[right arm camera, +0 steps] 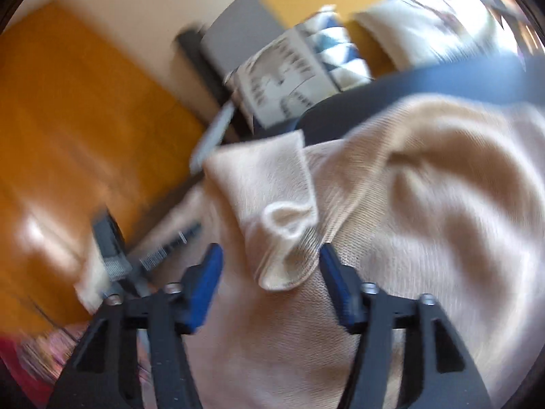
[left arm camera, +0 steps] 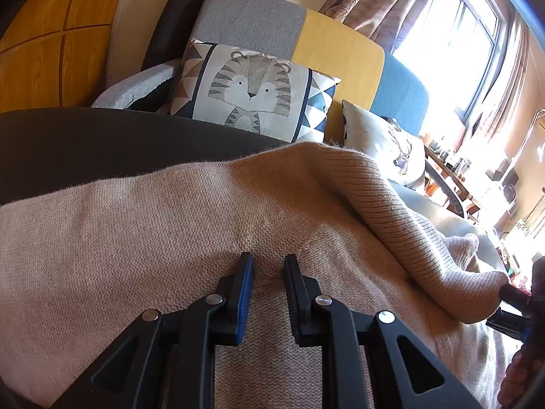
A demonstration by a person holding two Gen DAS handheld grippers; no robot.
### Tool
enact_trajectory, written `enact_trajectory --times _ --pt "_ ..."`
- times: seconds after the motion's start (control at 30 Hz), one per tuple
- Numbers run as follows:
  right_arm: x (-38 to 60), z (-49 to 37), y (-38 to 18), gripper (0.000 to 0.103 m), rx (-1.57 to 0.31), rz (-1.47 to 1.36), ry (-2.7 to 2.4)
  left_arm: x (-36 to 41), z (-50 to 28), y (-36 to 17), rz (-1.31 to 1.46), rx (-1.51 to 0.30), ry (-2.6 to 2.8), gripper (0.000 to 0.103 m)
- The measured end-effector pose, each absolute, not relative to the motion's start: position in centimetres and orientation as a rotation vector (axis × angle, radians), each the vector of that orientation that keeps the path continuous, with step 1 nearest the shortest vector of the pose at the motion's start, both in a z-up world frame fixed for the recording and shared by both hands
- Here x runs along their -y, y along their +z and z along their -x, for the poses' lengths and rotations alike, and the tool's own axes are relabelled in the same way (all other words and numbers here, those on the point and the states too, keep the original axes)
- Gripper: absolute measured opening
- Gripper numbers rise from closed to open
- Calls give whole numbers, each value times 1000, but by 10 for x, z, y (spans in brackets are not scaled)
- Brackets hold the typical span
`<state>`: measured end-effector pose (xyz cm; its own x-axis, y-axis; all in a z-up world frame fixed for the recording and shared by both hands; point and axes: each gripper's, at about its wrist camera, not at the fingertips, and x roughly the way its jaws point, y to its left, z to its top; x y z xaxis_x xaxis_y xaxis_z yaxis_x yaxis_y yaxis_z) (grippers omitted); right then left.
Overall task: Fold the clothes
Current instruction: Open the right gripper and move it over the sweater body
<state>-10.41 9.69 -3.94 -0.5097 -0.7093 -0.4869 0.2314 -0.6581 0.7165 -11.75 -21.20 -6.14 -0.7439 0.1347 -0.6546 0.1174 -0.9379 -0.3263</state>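
Observation:
A beige knit sweater [left arm camera: 170, 225] lies spread on a dark table [left arm camera: 68, 143]. My left gripper [left arm camera: 267, 262] rests over its flat body, jaws a little apart and empty. A ribbed sleeve [left arm camera: 425, 238] lies folded over the body toward the right. In the blurred right wrist view my right gripper [right arm camera: 270, 255] is open wide, with the sleeve cuff [right arm camera: 282, 238] lying loose between its blue pads [right arm camera: 204, 289]. The right gripper also shows at the right edge of the left wrist view [left arm camera: 511, 310], next to the sleeve end.
A sofa with a tiger cushion [left arm camera: 252, 92] and a deer cushion [left arm camera: 391, 146] stands behind the table. A wooden cabinet [left arm camera: 51, 44] is at the left. A cluttered shelf [left arm camera: 460, 170] and a bright window [left arm camera: 453, 34] are at the right.

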Motion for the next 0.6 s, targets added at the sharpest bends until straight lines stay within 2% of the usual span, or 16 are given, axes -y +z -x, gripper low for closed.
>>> enact_trajectory --times 0.03,0.1,0.13,0.17,0.27,0.33,0.4,0.43,0.5,0.6 --pt "-100 109 -41 65 861 -1069 -2175 212 118 -61 1121 552 2872 18" --pt "-94 118 -37 63 847 -1064 -2169 212 118 -61 1122 552 2871 18" --pt "-90 123 -35 38 834 -1062 -2167 212 117 -61 1122 553 2871 18" --pt "-81 125 -29 6 748 -1064 -2180 212 117 -61 1121 554 2870 18" --pt "-50 116 1 6 388 -978 -2175 212 117 -61 1120 556 2869 18" --pt "-22 89 15 8 38 -912 -2106 213 116 -62 1119 559 2868 18" --pt "0 69 3 10 -220 -964 -1975 213 116 -62 1117 561 2867 18" --pt "9 67 -9 10 -285 -1009 -1939 213 116 -63 1117 562 2866 18" --pt "3 67 -27 10 -217 -1123 -1915 213 115 -63 1115 567 2864 18" --pt "-44 96 -37 14 297 -1200 -1956 214 115 -63 1112 574 2859 18"
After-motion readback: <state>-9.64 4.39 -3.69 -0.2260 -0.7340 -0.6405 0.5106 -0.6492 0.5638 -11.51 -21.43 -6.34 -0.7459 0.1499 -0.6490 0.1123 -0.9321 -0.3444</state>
